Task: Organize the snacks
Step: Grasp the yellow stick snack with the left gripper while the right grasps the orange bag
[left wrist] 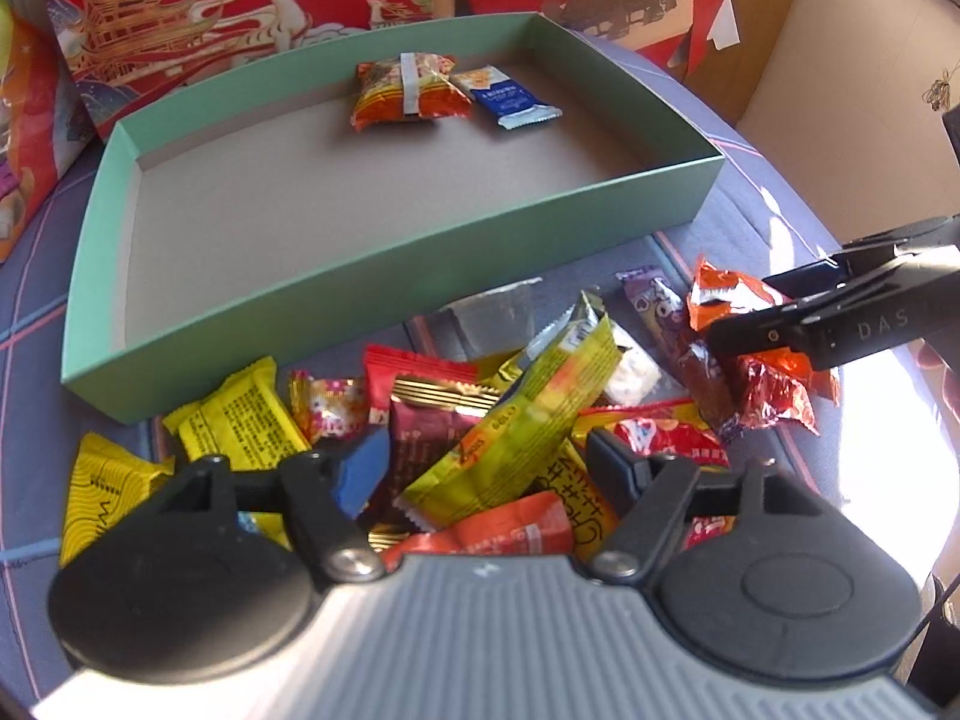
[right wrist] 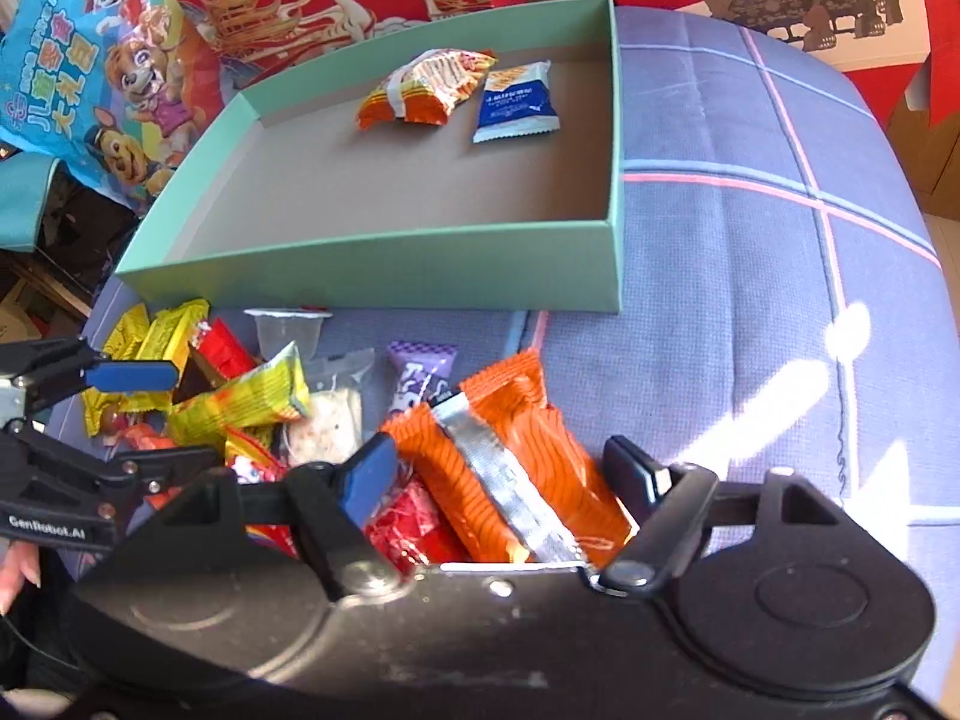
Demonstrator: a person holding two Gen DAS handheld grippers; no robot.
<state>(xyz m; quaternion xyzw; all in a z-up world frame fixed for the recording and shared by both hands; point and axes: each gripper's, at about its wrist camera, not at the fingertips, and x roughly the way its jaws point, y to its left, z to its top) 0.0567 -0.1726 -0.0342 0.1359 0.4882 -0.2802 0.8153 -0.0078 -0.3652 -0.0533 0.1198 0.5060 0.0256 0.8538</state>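
Green box [left wrist: 384, 300] is mostly bare inside, just 2 packets by the far wall: orange one [left wrist: 411, 95] and blue one [left wrist: 510, 97]. Rest of the snacks [left wrist: 492, 420] are piled w/ no gaps at its near edge. Left gripper [left wrist: 474, 468] clamped on a yellow-green pack [left wrist: 528, 414], right gripper [right wrist: 498, 468] clamped on an orange pack [right wrist: 516, 456].

Harsh sunlight from right, glare patches on cloth [right wrist: 780, 396]; fisheye bending at edges; corners dark.

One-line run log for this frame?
left tool: around yellow-green packet, grip unclear | right tool: shut on orange foil-striped packet | green cardboard box: two snacks
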